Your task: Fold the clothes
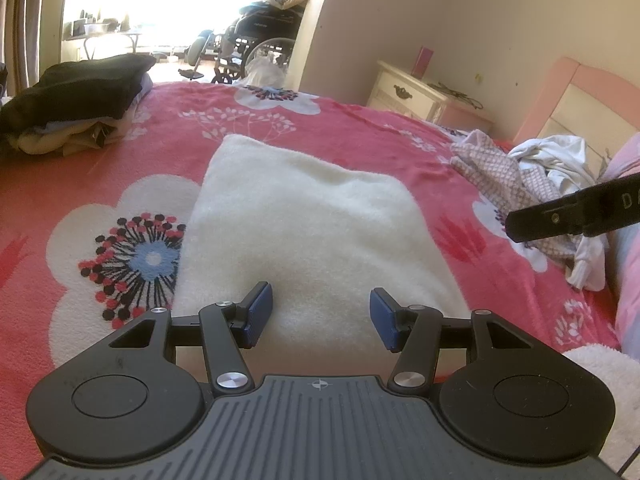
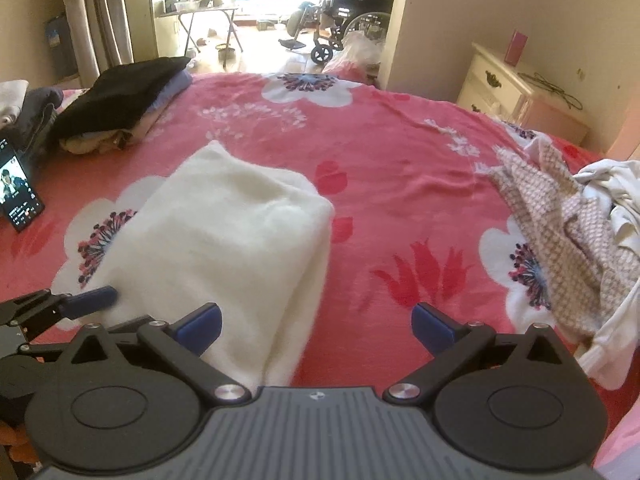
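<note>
A cream fleece garment [image 2: 224, 236] lies folded at centre frame on the pink floral bedspread [image 2: 400, 152]. Both the left gripper [image 1: 320, 316] and right gripper [image 2: 316, 324] gape empty. A folded stack [image 2: 120, 100] sits upper left; crumpled clothes [image 2: 568, 216] wait at right, unfolded.

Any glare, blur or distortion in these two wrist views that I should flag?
Left wrist view: the bright doorway is blown out to white, and fisheye bends the bedspread. Right wrist view: same overexposed doorway, slight motion smear on the folded white garment; the patterned laundry pile stays readable.
</note>
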Demonstrator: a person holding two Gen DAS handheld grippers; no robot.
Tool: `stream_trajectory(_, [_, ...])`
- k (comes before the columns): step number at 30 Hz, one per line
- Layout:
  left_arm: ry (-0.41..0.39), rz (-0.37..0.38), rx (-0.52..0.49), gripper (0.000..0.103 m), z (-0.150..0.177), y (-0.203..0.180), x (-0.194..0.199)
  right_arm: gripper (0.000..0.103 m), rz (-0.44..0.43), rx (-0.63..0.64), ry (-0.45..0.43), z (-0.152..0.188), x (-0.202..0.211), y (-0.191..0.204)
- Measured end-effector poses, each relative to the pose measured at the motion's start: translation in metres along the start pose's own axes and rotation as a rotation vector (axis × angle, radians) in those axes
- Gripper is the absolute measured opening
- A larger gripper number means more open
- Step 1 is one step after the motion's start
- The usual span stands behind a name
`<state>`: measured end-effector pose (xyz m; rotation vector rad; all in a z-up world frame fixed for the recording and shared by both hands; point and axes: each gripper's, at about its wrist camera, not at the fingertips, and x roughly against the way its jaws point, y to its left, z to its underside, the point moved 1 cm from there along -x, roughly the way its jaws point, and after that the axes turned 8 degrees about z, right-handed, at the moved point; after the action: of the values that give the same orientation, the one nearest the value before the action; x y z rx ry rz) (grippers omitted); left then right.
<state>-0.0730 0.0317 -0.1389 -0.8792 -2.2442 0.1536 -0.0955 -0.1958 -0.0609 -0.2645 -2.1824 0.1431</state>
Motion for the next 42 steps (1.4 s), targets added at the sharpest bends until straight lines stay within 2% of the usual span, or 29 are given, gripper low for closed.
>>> stream_trajectory(5, [-0.001,0.001,-0.001,0.055,0.000,0.000,0.000,0.103,-0.012,-0.013,0.006,0.001,-0.002,-0.002])
stream_trajectory(12, [-0.001,0.001,-0.005,0.057,0.001,0.000,0.000,0.103,-0.114,-0.095,0.044,-0.005,-0.005,-0.012])
stream_trajectory(17, [-0.002,0.000,-0.008,0.057,0.001,-0.001,0.000,0.103,-0.091,-0.064,0.002,-0.003,0.000,-0.006])
stream_trajectory(21, [-0.003,0.000,-0.008,0.057,0.001,-0.001,0.000,0.103,-0.078,-0.056,0.005,-0.005,-0.001,-0.004])
stream_trajectory(30, [-0.003,0.000,-0.015,0.058,0.001,-0.002,-0.001,0.101,-0.125,-0.037,-0.027,-0.001,-0.003,0.001])
stream_trajectory(33, [-0.005,-0.001,-0.017,0.058,0.001,-0.003,-0.001,0.090,-0.147,-0.028,-0.038,0.002,-0.003,0.003])
stream_trajectory(35, [-0.009,0.003,-0.004,0.058,0.000,-0.002,0.001,0.073,-0.162,-0.020,-0.037,0.003,-0.004,0.005])
stream_trajectory(37, [-0.013,0.007,0.017,0.058,-0.002,0.000,0.005,0.063,-0.176,-0.010,-0.031,0.005,-0.007,0.007])
stream_trajectory(40, [-0.020,-0.009,0.043,0.058,-0.006,0.001,0.022,0.062,-0.183,0.019,-0.041,0.008,-0.007,0.011])
stream_trajectory(42, [-0.020,-0.012,0.042,0.056,-0.007,-0.001,0.035,0.058,-0.200,0.049,-0.071,0.011,-0.004,0.015])
